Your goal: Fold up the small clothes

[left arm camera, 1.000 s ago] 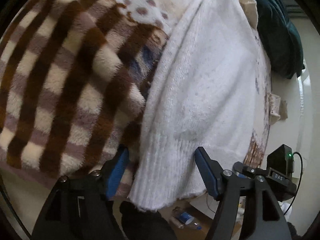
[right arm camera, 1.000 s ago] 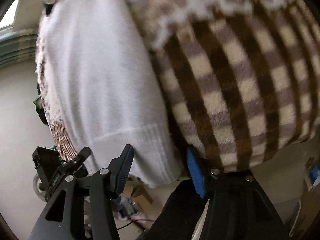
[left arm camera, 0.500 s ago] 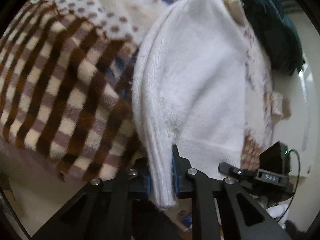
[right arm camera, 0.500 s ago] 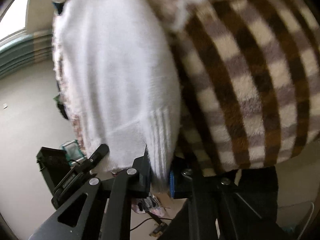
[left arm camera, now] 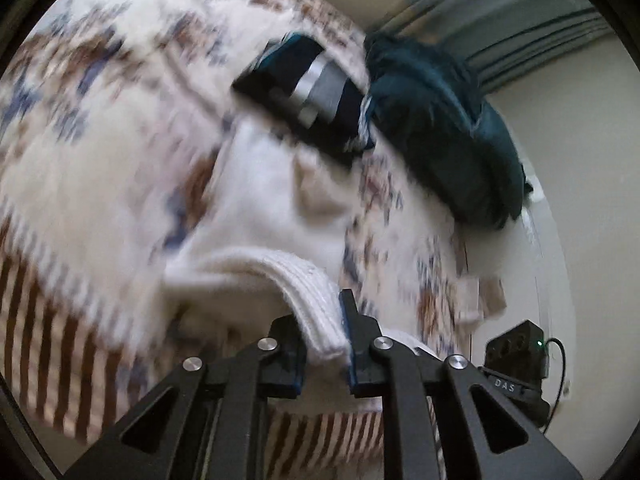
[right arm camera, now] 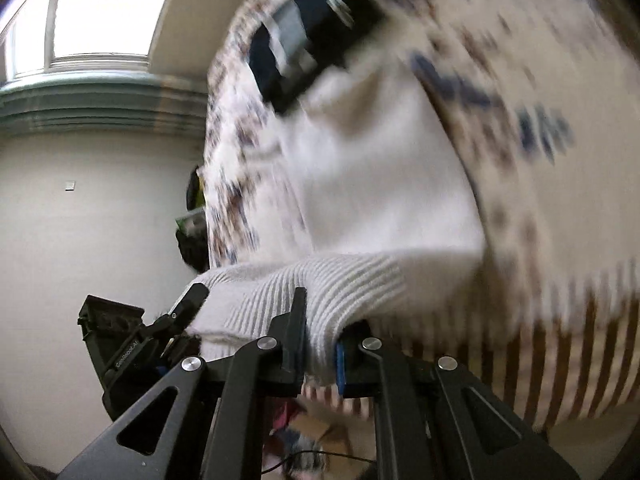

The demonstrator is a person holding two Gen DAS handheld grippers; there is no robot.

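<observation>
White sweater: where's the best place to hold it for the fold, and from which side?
By the ribbed hem of the white sweater, from its open bottom edge. The band is thick and straight, so it pinches cleanly; the left gripper and right gripper are each shut on a hem corner.

Daylight is coming through a window [right arm camera: 100,20] above pale walls [right arm camera: 92,208]; a patterned blanket [left arm camera: 100,168] is covering the furniture.

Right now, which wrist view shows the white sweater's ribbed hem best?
The right wrist view: the ribbed hem spreads wide, ribs sharp, pinched in the right gripper. The left wrist view shows only a narrow curled strip of hem clamped in the left gripper, partly blurred.
</observation>
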